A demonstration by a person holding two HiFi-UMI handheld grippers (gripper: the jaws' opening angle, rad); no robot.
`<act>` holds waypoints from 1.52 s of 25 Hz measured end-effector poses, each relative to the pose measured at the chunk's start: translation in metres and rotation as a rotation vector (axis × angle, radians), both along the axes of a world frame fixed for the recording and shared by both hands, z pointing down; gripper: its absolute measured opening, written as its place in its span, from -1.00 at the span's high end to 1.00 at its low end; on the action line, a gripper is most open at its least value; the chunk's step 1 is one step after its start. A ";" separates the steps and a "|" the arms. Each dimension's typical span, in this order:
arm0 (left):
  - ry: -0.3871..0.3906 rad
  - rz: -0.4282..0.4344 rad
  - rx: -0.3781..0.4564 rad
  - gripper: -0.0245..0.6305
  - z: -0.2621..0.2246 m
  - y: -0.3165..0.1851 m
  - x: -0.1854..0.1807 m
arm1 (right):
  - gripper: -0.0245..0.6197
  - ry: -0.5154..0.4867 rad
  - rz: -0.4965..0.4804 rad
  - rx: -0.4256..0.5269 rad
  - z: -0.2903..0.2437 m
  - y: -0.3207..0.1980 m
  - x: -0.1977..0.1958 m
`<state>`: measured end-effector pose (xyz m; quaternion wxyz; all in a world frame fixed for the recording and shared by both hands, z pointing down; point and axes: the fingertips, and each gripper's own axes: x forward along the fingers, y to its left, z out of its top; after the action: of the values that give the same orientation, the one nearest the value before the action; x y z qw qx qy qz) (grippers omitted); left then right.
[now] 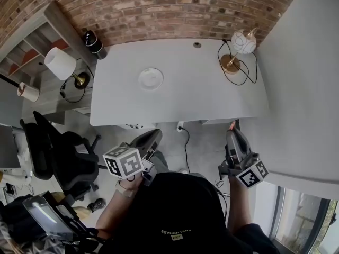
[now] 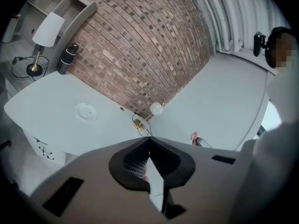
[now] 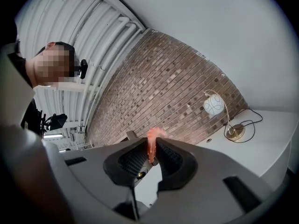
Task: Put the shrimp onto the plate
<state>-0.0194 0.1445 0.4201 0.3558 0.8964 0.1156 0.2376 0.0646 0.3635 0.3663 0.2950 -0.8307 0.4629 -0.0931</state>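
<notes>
Shrimp (image 3: 153, 135) is pinched in my right gripper (image 3: 151, 149), pink end poking out past the tips; the left gripper (image 2: 149, 143) has its jaws together on nothing that I can see. So I'd call this the carry step: pickup done, drop not yet. The plate (image 1: 151, 79) sits bare on the white table (image 1: 212, 89), well apart from both grippers, which hang over the floor on the near side. Next move as I read it: reach the right one forward and left over the table edge, come down above the plate, then open; the globe lamp (image 1: 242, 42) and its cord are off to the right, so no bother. Writing: the marker cubes carry only patterns; there's small print on the black shirt (image 1: 175, 216), too tiny to read.
</notes>
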 end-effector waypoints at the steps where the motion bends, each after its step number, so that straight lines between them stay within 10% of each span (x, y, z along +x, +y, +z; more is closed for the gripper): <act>1: -0.001 0.000 -0.001 0.92 -0.001 -0.009 0.006 | 0.75 -0.003 0.004 -0.005 -0.001 -0.008 0.006; 38: -0.044 -0.049 -0.142 0.92 0.022 -0.253 0.088 | 0.75 -0.036 -0.059 -0.214 0.002 -0.290 0.127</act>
<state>0.0687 -0.1086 0.4424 0.4266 0.8661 0.1023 0.2398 0.1916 0.0735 0.3681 0.2102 -0.8415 0.4694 -0.1655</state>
